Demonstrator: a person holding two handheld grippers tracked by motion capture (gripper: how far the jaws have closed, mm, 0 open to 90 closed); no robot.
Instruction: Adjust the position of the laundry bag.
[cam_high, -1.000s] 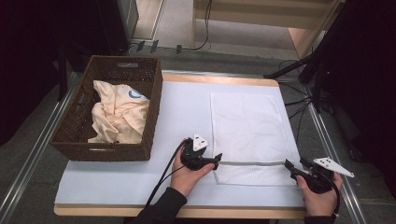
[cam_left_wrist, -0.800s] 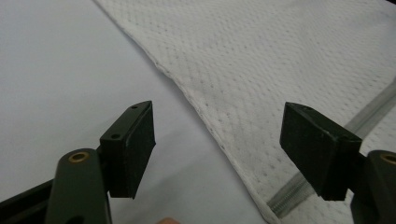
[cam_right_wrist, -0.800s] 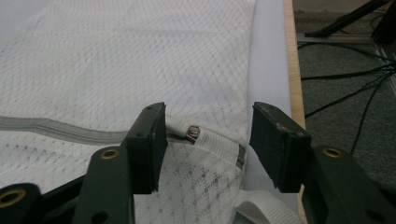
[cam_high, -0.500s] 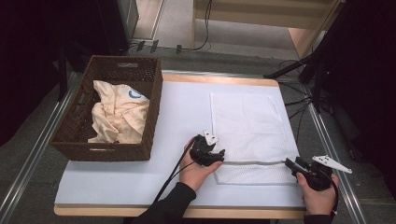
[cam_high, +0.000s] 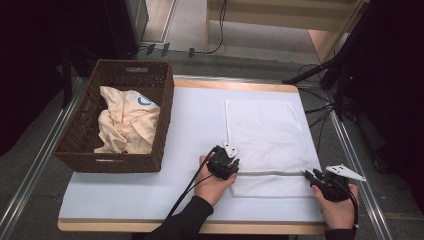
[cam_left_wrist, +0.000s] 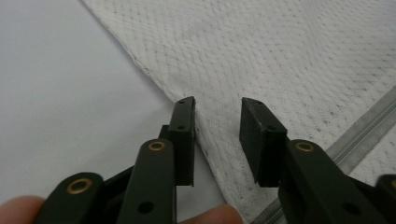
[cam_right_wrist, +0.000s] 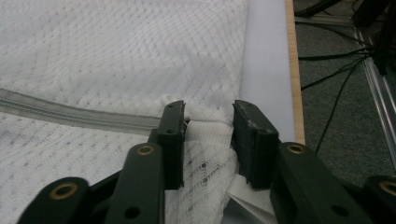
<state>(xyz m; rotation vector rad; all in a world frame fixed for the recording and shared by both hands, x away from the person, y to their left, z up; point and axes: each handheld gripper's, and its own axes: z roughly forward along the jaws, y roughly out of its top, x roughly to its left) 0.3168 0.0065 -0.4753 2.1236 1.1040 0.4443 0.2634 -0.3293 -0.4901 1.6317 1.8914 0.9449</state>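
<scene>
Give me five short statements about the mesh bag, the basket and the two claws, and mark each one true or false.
1. The white mesh bag lies flat on the table. True.
2. The wicker basket is empty. False: a cream cloth lies in it.
3. The left claw straddles the bag's edge. True.
4. The right claw has bunched mesh between its jaws. True.
5. The bag's zipper runs along its far edge. False: it crosses near the person's edge, between the claws.
</scene>
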